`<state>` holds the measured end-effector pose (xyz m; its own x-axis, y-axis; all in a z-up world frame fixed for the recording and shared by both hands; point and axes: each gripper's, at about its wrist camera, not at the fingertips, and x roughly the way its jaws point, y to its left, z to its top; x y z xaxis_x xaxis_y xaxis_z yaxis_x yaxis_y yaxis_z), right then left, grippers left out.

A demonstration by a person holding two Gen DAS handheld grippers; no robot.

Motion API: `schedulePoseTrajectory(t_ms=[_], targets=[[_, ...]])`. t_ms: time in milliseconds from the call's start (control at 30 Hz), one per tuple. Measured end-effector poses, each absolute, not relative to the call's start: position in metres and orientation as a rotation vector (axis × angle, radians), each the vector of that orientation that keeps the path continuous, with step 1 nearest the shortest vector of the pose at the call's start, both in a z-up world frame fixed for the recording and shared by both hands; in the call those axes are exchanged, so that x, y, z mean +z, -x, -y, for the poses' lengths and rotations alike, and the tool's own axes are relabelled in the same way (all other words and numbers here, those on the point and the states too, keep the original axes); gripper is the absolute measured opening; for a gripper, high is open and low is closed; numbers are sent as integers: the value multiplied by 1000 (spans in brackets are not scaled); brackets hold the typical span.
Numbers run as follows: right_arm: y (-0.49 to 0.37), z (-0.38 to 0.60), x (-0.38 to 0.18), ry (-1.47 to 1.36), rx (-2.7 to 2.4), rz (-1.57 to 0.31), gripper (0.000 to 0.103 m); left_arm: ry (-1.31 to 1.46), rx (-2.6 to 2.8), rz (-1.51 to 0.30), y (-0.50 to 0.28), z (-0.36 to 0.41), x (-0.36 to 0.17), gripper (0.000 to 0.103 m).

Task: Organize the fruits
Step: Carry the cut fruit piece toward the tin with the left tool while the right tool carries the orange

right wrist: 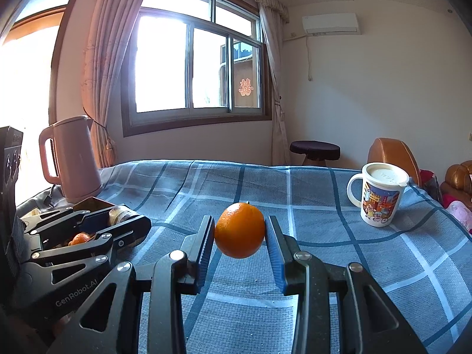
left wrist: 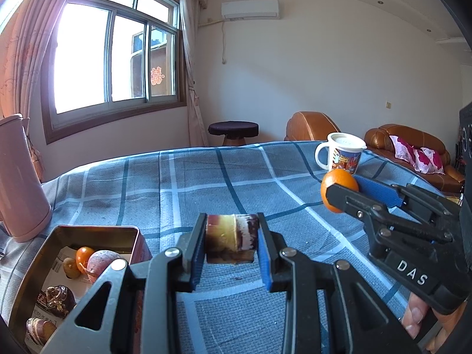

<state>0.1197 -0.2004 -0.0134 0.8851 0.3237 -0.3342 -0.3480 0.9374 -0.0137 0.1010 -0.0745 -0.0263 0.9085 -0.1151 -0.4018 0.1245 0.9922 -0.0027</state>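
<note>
My left gripper (left wrist: 231,240) is shut on a short brown and yellow sugarcane piece (left wrist: 230,237), held above the blue checked cloth. My right gripper (right wrist: 239,234) is shut on an orange (right wrist: 239,230), also lifted off the cloth; it shows in the left wrist view (left wrist: 348,190) at the right with the orange (left wrist: 336,183) at its tips. A metal tin (left wrist: 26,277) at lower left holds a small orange (left wrist: 84,255), a pinkish fruit (left wrist: 100,262) and several brown fruits. In the right wrist view the left gripper (right wrist: 124,221) hangs over the tin.
A pink kettle (right wrist: 73,159) stands at the far left of the table (right wrist: 324,194). A lidded picture mug (right wrist: 379,196) stands at the far right. A stool (right wrist: 314,150) and brown sofa (left wrist: 413,141) stand beyond the table.
</note>
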Motion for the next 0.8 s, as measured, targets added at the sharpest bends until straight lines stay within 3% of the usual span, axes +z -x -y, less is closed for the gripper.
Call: schedulePoseTrajectory(t_ms=[800], targets=[[-105, 202, -11, 84, 353, -291, 37, -25, -131, -375, -84, 70, -23, 32]])
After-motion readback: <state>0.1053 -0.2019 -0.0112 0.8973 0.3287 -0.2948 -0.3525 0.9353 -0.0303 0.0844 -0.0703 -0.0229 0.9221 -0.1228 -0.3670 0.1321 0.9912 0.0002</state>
